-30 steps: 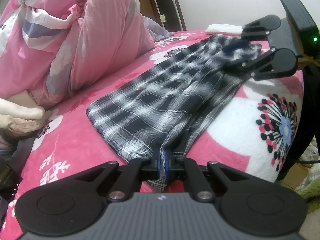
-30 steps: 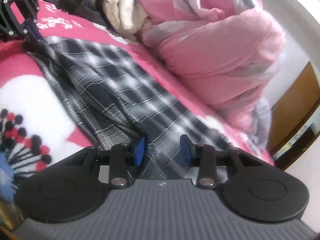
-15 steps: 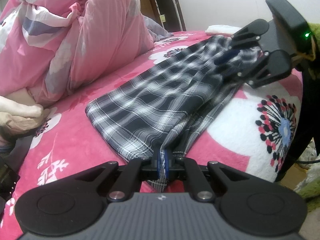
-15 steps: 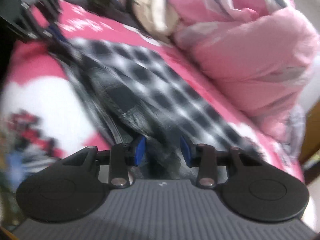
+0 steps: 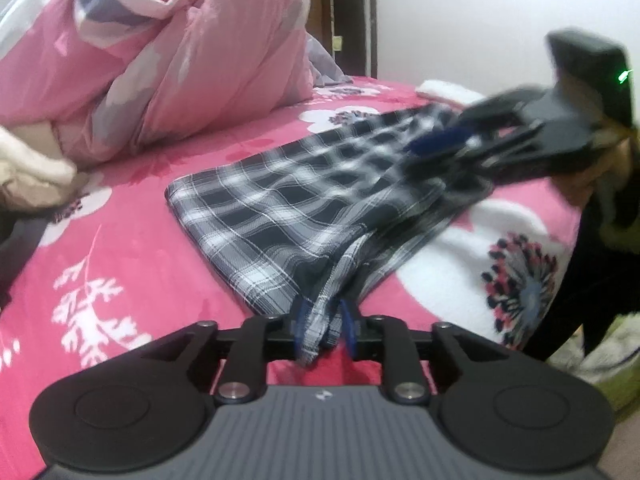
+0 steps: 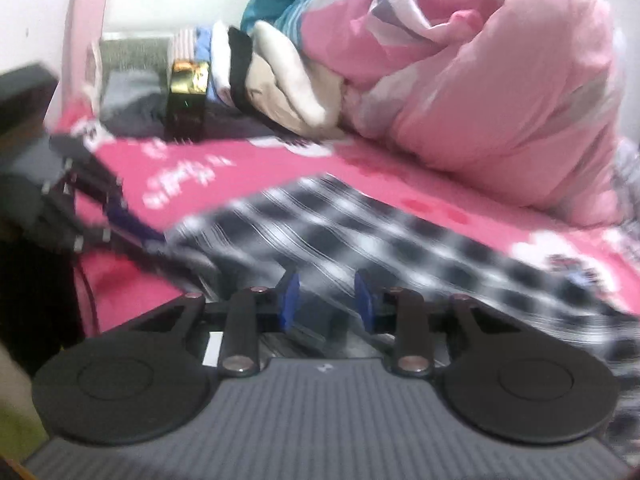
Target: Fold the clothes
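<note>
Garment: a black-and-white plaid garment lies spread across the middle of the left wrist view, on the bed with its pink flowered cover; in the right wrist view the same plaid runs, blurred, from centre to lower right.

Left hand-held gripper: the left hand-held gripper sits at the bottom centre of its own view, blue pads parted a little, with a bunched corner of the plaid between them; I cannot tell whether they still pinch it. From the right wrist view it shows at the left edge, reaching to the cloth's end.

Right hand-held gripper: the right hand-held gripper is at the bottom centre of its view, pads standing apart, plaid behind the gap and nothing clamped. In the left wrist view it appears blurred at the upper right, over the far end of the garment.

Bedding: a pink quilt is heaped in the upper left.

Other laundry: a pile of clothes lies at the upper centre of the right wrist view, beside the quilt.
</note>
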The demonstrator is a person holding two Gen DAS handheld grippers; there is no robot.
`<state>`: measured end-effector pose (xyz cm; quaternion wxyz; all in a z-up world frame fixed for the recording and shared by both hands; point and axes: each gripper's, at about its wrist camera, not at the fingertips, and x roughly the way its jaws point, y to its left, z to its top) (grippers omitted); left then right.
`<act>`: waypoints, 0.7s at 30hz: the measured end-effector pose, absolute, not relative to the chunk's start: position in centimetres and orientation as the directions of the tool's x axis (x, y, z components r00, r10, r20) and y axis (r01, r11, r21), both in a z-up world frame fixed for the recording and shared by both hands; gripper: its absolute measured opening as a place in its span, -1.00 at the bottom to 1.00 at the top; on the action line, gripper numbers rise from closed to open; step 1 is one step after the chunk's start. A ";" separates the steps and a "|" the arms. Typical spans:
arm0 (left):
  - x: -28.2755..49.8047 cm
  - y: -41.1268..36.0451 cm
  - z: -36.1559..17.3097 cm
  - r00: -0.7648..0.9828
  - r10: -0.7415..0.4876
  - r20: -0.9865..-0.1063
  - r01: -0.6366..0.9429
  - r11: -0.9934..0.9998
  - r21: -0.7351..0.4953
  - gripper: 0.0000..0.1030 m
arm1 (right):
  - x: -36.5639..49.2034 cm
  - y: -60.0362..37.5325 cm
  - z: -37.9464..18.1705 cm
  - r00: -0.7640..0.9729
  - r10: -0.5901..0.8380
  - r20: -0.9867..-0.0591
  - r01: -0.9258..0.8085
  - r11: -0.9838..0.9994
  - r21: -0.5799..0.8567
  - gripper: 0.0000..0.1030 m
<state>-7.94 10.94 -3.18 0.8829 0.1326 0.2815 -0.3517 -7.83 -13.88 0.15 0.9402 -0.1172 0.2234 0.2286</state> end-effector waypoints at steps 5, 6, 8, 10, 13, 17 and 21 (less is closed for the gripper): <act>-8.0 12.1 -2.6 0.584 -0.570 -0.577 0.671 0.740 -0.052 -0.36 | -7.0 -12.7 -3.2 0.755 0.375 -0.537 -0.467 0.883 -0.040 -0.51; -7.8 12.4 -2.5 0.583 -0.579 -0.570 0.666 0.743 -0.073 -0.36 | -7.7 -12.8 -3.4 0.765 0.374 -0.524 -0.459 0.888 -0.037 -0.51; -7.6 12.6 -2.5 0.584 -0.583 -0.565 0.663 0.744 -0.082 -0.36 | -8.6 -12.9 -3.0 0.776 0.363 -0.516 -0.444 0.895 -0.038 -0.51; -7.4 12.6 -2.6 0.585 -0.582 -0.565 0.663 0.744 -0.080 -0.36 | -9.1 -12.9 -1.9 0.787 0.365 -0.498 -0.439 0.898 -0.037 -0.51; -7.3 12.2 -2.9 0.595 -0.553 -0.583 0.660 0.751 -0.038 -0.36 | -9.5 -12.4 -0.4 0.788 0.414 -0.456 -0.480 0.877 -0.034 -0.51; -7.2 11.1 -3.7 0.635 -0.489 -0.598 0.626 0.780 0.027 -0.33 | -9.5 -10.1 0.3 0.761 0.481 -0.435 -0.561 0.825 -0.068 -0.51; -6.6 11.9 -3.3 0.633 -0.497 -0.593 0.591 0.805 -0.044 -0.32 | -9.3 -6.8 -0.1 0.706 0.540 -0.458 -0.657 0.740 -0.140 -0.42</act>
